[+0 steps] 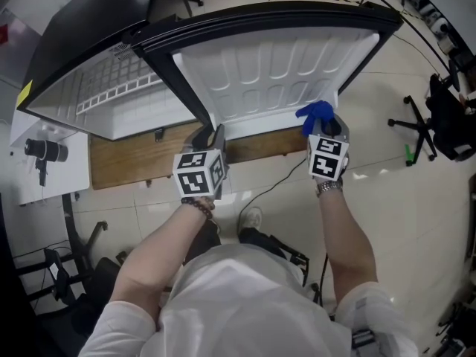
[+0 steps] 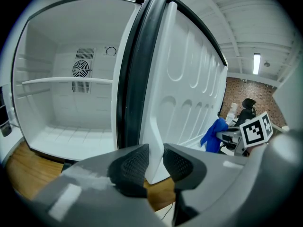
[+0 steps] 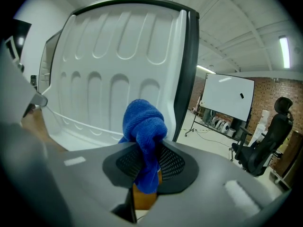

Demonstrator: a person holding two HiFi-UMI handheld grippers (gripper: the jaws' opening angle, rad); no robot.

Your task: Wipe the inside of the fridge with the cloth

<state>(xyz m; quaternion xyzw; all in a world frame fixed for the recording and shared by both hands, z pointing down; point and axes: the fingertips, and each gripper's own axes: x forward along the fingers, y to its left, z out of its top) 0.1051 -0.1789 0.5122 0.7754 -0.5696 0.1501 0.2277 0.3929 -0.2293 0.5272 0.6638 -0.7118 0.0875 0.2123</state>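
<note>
Left gripper (image 2: 156, 162) is clamping the lower edge of the open fridge door (image 1: 275, 73); right gripper (image 3: 147, 163) is pinching a blue cloth (image 3: 144, 124) by the door's opposite lower corner.

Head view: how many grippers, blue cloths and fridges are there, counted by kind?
grippers: 2, the left gripper and the right gripper
blue cloth: 1
fridge: 1
total: 4
</note>
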